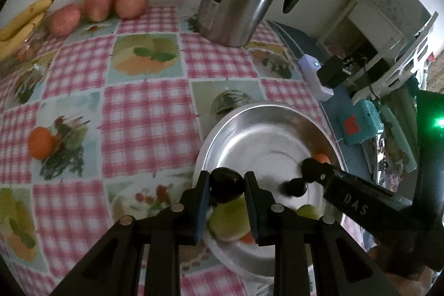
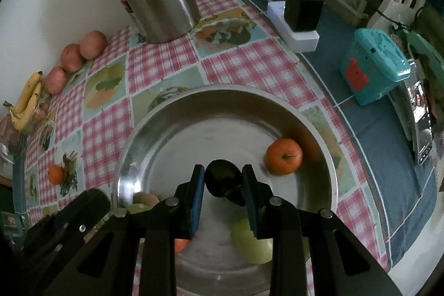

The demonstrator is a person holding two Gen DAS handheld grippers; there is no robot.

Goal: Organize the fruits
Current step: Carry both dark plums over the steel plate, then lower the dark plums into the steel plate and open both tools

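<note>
Both the left gripper (image 1: 226, 186) and right gripper (image 2: 223, 182) clamp a dark plum (image 1: 225, 185) each over the steel bowl (image 2: 194, 104); releasing from height risks bruising the green apple (image 2: 251, 243) below.

Black tools (image 1: 226, 186) (image 2: 223, 179), blue pads, silver screws, "DAS" lettering.

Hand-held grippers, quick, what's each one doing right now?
Left hand-held gripper: shut on a dark plum.
Right hand-held gripper: shut on another dark plum.
</note>
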